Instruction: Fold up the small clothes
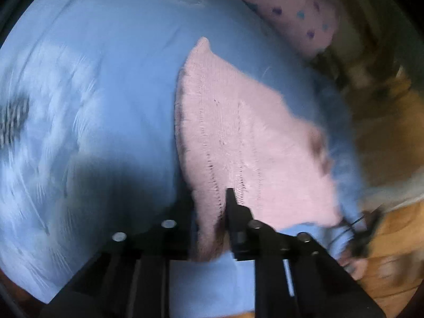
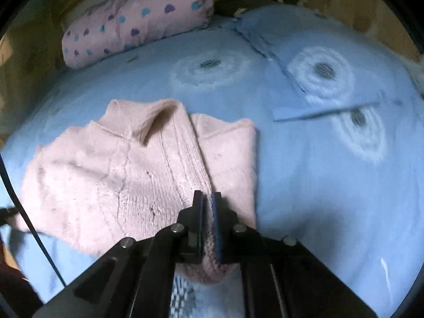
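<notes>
**Both grippers clamped on the near hem of a pink knit garment**

In the left wrist view, the far left shows a pale, feathery patch on the blue cover [image 1: 111, 61], with a small dark striped mark at the picture's edge; motion blur smears it too much to read. A shadow falls on the cover just ahead of the left gripper [image 1: 212, 206]. Its jaws are closed on the near edge of the pink knit garment [image 1: 233, 122], a fold of which runs between them; only one finger [image 1: 230, 198] shows clearly, the other being covered by the fabric. The garment stretches away to the upper right, lying on the cover. Beyond it sits a pink pillow with blue and purple dots [image 1: 291, 5], cut off by the frame. At the lower right, dark cables and something orange-brown are blurred beyond telling.

In the right wrist view, a black cable [image 2: 26, 212] crosses the left edge. The garment [image 2: 119, 164] lies left of centre, collar towards the far side, partly folded over itself. The right gripper [image 2: 207, 198] is shut on the garment's near hem, pink knit pinched between its blue-lined pads. The dotted pillow [image 2: 137, 18] rests at the far edge of the cover [image 2: 331, 185]. To the right, the cover carries three pale rings with dark centres and a loose blue flap [image 2: 318, 112].
</notes>
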The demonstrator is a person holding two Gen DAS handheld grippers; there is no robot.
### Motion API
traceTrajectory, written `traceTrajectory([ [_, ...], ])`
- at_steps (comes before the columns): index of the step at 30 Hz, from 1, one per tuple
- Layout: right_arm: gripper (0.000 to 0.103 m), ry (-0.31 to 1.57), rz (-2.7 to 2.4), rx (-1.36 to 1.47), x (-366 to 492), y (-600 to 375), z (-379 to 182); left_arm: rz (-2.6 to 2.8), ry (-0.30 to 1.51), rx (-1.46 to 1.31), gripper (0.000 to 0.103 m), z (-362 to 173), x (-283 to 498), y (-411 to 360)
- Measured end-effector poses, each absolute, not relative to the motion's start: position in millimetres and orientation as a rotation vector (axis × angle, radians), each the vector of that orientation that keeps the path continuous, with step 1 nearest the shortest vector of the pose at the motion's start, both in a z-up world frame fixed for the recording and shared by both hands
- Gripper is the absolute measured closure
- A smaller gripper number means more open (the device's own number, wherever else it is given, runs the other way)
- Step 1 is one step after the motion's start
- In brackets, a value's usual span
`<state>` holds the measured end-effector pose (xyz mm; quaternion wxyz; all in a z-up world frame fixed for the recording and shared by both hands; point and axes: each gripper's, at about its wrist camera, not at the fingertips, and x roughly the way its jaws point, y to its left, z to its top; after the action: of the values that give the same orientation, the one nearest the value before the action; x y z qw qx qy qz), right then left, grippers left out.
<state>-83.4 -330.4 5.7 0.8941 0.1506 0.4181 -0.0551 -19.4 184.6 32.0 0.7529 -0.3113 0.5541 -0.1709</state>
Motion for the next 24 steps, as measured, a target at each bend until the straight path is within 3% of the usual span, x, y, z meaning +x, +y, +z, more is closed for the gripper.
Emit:
traceTrajectory([
  [6, 0.099, 0.870, -0.139, 0.313, -133.4, -332.4, -3.3, -0.414, 1.140, -0.922, 0.103, 26.1, -41.6, 225.5],
  [12, 0.101, 0.807, -0.273, 0.259, -137.9, -340.6, 0.5, -0.326, 1.110, -0.830, 0.103, 30.2, -49.1, 231.7],
  [14, 0.079, 0.792, -0.289, 0.297, -135.8, -349.9, 4.7, -0.266, 1.139, -0.763, 0.103, 30.7, -51.7, 224.0],
  [15, 0.053, 0.765, -0.267, 0.317, -133.6, -351.8, 9.4, -0.236, 1.145, -0.746, 0.103, 29.4, -53.8, 222.1],
  [16, 0.043, 0.738, -0.247, 0.317, -127.6, -350.3, 15.6, -0.220, 1.130, -0.740, 0.103, 30.2, -56.4, 222.5],
  [21, 0.040, 0.855, -0.097, 0.164, -73.8, -316.6, 26.8, -0.215, 0.955, -0.504, 0.103, 66.3, -58.1, 192.0],
  [24, 0.040, 0.909, 0.053, 0.299, -36.2, -302.4, 22.7, -0.354, 0.913, -0.413, 0.103, 79.4, -57.9, 161.3],
])
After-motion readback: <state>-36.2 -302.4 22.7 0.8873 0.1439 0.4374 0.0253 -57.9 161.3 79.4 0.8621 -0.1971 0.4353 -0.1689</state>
